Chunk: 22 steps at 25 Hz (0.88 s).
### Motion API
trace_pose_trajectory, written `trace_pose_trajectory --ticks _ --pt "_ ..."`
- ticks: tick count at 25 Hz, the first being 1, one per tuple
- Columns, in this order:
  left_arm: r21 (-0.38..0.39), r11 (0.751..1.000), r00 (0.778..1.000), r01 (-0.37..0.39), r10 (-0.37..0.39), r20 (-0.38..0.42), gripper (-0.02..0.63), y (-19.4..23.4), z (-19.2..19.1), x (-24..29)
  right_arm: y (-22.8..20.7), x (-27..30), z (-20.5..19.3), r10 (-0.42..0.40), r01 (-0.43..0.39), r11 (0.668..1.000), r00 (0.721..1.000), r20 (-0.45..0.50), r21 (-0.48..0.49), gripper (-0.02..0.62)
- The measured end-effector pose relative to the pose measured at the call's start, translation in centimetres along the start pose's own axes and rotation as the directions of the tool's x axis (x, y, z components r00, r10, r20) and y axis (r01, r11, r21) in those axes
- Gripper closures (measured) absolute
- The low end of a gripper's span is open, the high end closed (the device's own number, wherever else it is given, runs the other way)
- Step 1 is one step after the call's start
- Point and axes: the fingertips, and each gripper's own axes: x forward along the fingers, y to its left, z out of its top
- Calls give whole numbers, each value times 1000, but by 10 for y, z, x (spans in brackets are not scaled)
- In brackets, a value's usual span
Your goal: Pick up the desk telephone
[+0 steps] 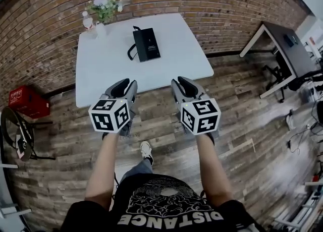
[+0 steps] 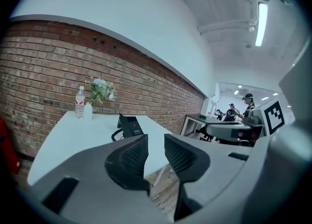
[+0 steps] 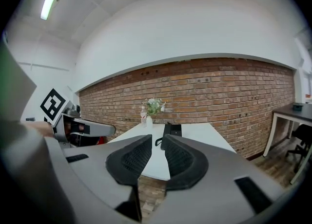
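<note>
- Head view: phone [image 1: 146,44] lies toward the far side of the white table [image 1: 101,74]; flowers [image 1: 103,6] and bottle [image 1: 88,22] stand at its far left corner, apart from the phone.
- Left gripper view: left tool [image 2: 156,142] slightly open, empty, well short of the phone.
- Right gripper view: right tool [image 3: 157,145] narrowly open, holding nothing.
</note>
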Motion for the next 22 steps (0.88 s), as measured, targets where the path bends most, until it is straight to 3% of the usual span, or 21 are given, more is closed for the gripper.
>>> trace_pose_trajectory --ticks 13,22 --pt "-55 998 999 38 -39 -17 477 93 44 73 -19 115 32 -19 19 1000 999 -48 -2 486" --pt "-92 993 997 68 -70 -18 456 122 58 104 -29 155 38 -24 24 1000 998 -66 3 448"
